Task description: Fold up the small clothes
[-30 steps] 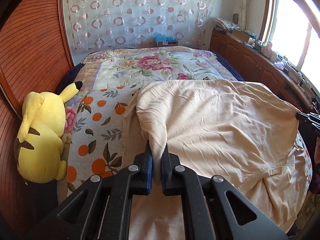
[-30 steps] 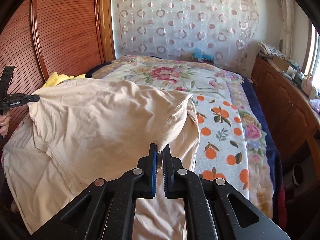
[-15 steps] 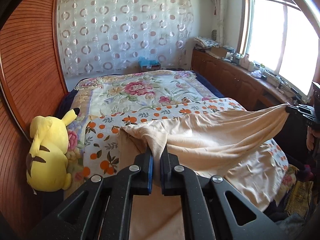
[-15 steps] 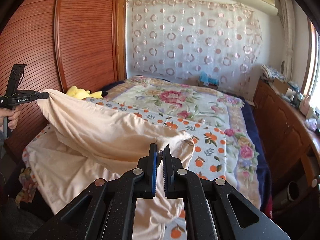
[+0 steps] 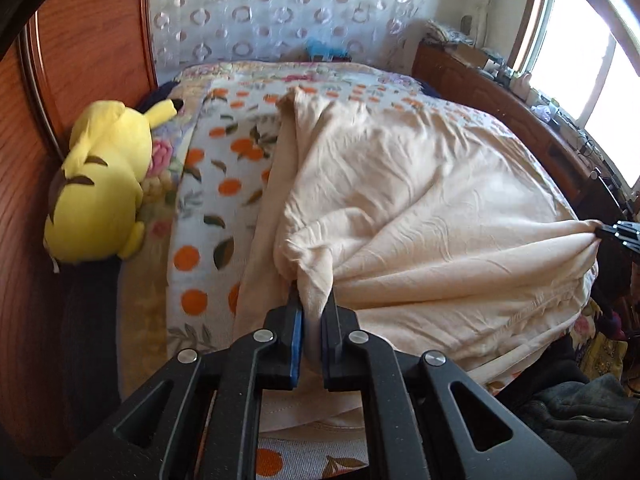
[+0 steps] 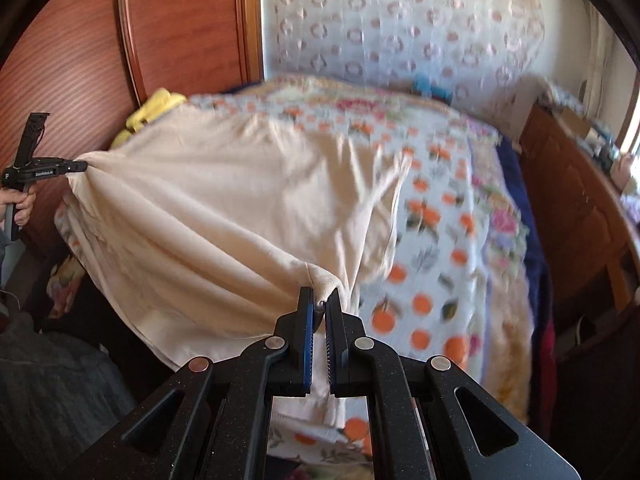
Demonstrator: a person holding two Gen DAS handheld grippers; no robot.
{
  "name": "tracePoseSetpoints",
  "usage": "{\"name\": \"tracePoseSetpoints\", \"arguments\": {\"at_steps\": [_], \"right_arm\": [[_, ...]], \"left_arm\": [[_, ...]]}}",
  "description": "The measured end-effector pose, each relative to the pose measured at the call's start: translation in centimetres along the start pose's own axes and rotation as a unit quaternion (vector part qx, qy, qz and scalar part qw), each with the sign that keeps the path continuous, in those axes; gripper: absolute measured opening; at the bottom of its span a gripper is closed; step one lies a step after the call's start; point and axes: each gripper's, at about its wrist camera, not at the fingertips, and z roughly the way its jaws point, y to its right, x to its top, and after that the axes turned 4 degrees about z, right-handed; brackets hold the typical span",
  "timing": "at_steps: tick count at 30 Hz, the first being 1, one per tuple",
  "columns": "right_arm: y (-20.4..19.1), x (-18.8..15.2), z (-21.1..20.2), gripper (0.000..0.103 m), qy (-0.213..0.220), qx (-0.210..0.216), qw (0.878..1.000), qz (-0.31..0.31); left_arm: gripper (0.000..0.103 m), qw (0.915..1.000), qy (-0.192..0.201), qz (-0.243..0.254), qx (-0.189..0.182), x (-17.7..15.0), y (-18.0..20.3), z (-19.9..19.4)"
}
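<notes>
A cream garment [image 5: 420, 208] lies spread over the near part of the bed, stretched between my two grippers. My left gripper [image 5: 314, 300] is shut on a bunched corner of it. My right gripper [image 6: 320, 300] is shut on the opposite corner. The garment also fills the left half of the right wrist view [image 6: 224, 208]. The right gripper shows at the right edge of the left wrist view [image 5: 616, 234], and the left gripper shows at the left edge of the right wrist view [image 6: 52, 168].
The bed has an orange-and-flower print cover [image 5: 208, 184]. A yellow plush toy [image 5: 100, 176] lies by the wooden panel wall [image 5: 80, 40]. A wooden cabinet [image 6: 576, 200] runs along the window side. Dark clothing [image 5: 580, 412] lies near the bed's front edge.
Both grippers have come down with the garment from a raised, taut hold. The cloth now lies folded over onto the bed, spread flatter than before.
</notes>
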Motion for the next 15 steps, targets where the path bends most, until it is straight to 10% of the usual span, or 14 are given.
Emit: {"name": "tracePoseSetpoints", "arguments": {"at_steps": [8,10,15], "right_arm": [[-0.3,-0.6,2.3,0.011,-0.018,-0.011,1.0,0.006],[-0.6,-0.2,1.4,0.022,-0.006,-0.024,1.0,0.011],[-3.1,0.5,-0.4,0.026,0.048,-0.009,0.999,0.015]], "left_arm": [[0.049,0.9999,0.009,0.01,0.008,-1.4,0.2,-0.6],[0.076,0.9998,0.019,0.008,0.007,-2.0,0.2,-1.2],[0.079,0.9995,0.027,0.015,0.001,-3.1,1.5,-1.9]]}}
